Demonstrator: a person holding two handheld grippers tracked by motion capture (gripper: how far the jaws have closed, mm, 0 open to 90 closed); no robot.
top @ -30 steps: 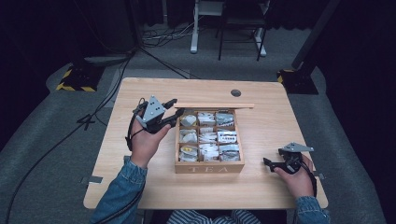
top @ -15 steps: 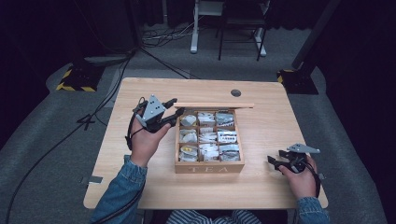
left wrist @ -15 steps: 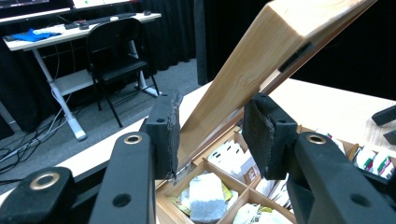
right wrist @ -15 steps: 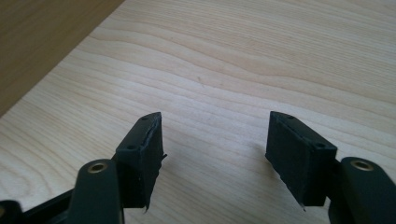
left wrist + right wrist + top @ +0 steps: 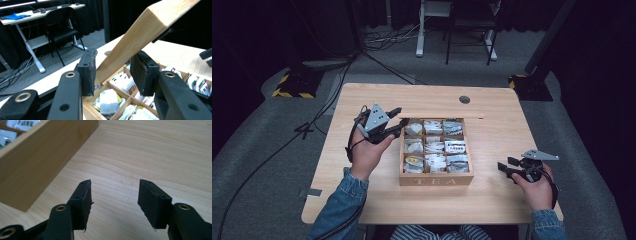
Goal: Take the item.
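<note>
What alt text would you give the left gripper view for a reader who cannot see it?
The left tool, jaws apart, straddles the edge of a raised wooden lid above an open tea box whose compartments hold tea bags. Behind the table stand a black chair and a white desk.

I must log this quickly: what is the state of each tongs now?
Left tongs: open, jaws on either side of the raised lid of the wooden tea box, not gripping.
Right tongs: open, empty, above the light wooden table.
</note>
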